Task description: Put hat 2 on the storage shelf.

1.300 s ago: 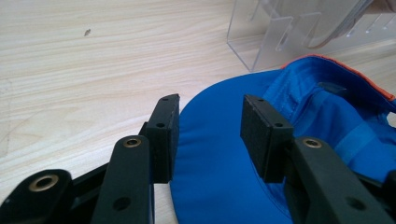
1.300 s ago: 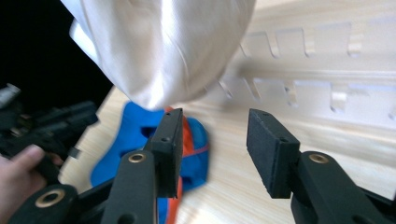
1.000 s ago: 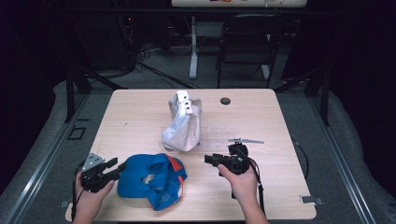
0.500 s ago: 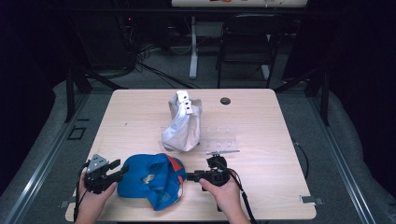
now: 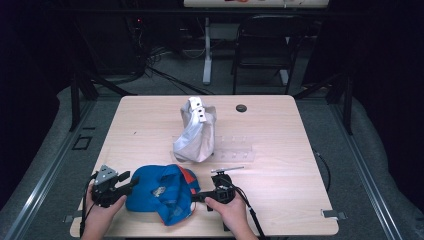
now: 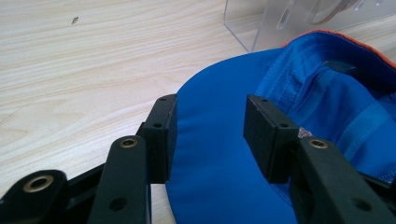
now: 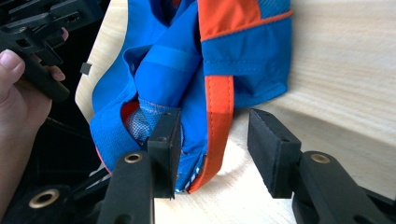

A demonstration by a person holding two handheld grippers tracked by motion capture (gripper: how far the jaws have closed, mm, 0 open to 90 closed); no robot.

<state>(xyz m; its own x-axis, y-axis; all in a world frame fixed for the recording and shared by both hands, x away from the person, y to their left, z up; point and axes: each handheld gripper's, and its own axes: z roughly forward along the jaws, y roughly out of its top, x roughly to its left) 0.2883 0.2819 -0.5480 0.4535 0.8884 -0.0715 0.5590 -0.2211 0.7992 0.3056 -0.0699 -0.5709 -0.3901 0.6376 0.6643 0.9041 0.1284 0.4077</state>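
Working at the table [image 5: 280, 165], I have the blue cap [image 5: 160, 192] lying upside down near its front edge, between my two grippers. Behind it, toward the middle, stands a grey cap [image 5: 196, 131] on a clear stand [image 5: 235, 150]. My left gripper [image 5: 127, 184] sits at the blue cap's left, jaws wide apart with the brim [image 6: 210, 154] between them, pads not pressing it. My right gripper [image 5: 197, 196] is at the cap's right side, jaws just opened a little further and standing wide; the orange strap [image 7: 219, 121] hangs between them, untouched by the pads. A small black disc [image 5: 241, 108] lies near the far edge.
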